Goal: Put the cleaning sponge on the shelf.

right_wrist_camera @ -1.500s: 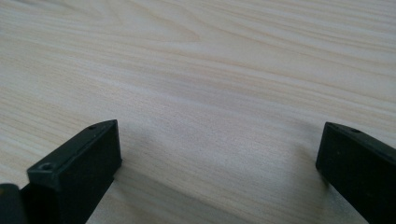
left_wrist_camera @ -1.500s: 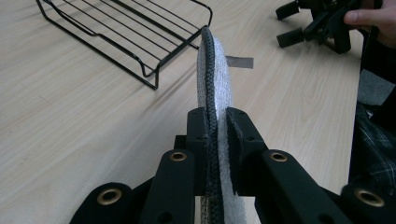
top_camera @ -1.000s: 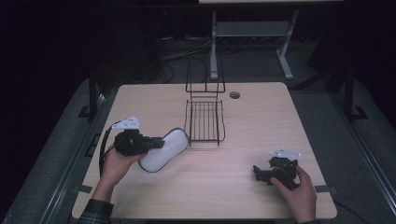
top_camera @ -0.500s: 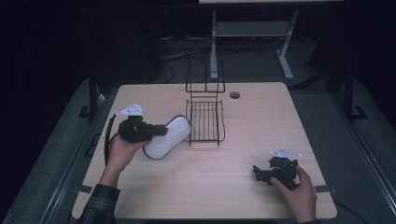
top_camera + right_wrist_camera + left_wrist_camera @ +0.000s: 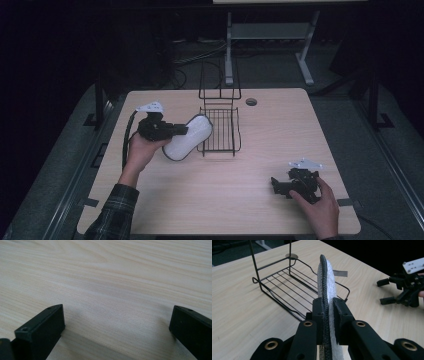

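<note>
White and dark-edged, the insole [image 5: 327, 287] stands on edge, clamped in the left gripper [image 5: 327, 315] just beside the wire rack [image 5: 220, 131] (above the table [image 5: 260, 150]), while the right gripper [image 5: 278, 186] rests wide open, holding nothing.

The left hand-held gripper [image 5: 186, 130] now sits farther from the near edge of the tabletop [image 5: 215, 200] and a little more to the right than a second ago, carried there with the hand [image 5: 142, 149] that holds it. The white insole with the dark rim [image 5: 187, 137], clamped on edge between its jaws, travels with it: earlier it lay short of the black wire rack [image 5: 220, 127], to its left, and now its far tip reaches the left side of the rack's tray. The person's plaid sleeve [image 5: 112, 212] stretches farther onto the tabletop than before.
</note>
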The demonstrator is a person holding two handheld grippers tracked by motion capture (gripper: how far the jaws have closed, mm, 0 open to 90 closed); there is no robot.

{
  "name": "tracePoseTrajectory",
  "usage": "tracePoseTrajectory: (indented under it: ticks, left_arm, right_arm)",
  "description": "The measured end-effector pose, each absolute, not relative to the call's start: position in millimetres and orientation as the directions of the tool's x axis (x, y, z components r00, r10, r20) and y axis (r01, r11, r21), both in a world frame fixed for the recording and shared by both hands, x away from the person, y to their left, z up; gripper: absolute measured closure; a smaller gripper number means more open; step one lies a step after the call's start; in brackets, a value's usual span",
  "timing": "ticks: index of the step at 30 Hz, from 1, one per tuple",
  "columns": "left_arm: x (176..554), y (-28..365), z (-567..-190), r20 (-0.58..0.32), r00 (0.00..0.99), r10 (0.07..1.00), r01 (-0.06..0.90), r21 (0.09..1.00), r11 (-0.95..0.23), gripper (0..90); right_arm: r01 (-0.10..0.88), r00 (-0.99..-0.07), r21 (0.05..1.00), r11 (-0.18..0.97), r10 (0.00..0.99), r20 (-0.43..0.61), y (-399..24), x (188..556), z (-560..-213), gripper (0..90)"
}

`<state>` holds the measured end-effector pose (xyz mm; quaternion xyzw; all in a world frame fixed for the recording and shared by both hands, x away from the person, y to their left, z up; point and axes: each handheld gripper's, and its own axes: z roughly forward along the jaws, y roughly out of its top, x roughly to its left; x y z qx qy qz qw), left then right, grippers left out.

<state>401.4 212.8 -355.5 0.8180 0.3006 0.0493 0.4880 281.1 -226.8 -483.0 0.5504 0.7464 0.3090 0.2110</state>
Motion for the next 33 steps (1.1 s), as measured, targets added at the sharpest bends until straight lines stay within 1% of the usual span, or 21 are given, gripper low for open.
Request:
tracePoseTrajectory:
  ticks: [17, 23, 29, 33]
  left_arm:
    - [441, 184, -365, -0.268, 0.806, 0.528, 0.477, 0.822, -0.311, 80.3]
    - [456, 174, -371, -0.272, 0.807, 0.524, 0.484, 0.813, -0.324, 80.3]
    - [463, 165, -379, -0.309, 0.796, 0.521, 0.51, 0.806, -0.3, 80.2]
    - [469, 161, -381, -0.298, 0.798, 0.524, 0.505, 0.805, -0.311, 80.1]
  right_arm:
    - [0.691, -0.305, 0.694, 0.203, 0.952, 0.026, -227, 281, -483, 0.0]
    - [0.691, -0.305, 0.694, 0.203, 0.952, 0.025, -227, 281, -483, 0.0]
    - [0.691, -0.305, 0.694, 0.203, 0.952, 0.025, -227, 281, -483, 0.0]
    - [0.691, -0.305, 0.693, 0.203, 0.952, 0.026, -227, 281, -483, 0.0]
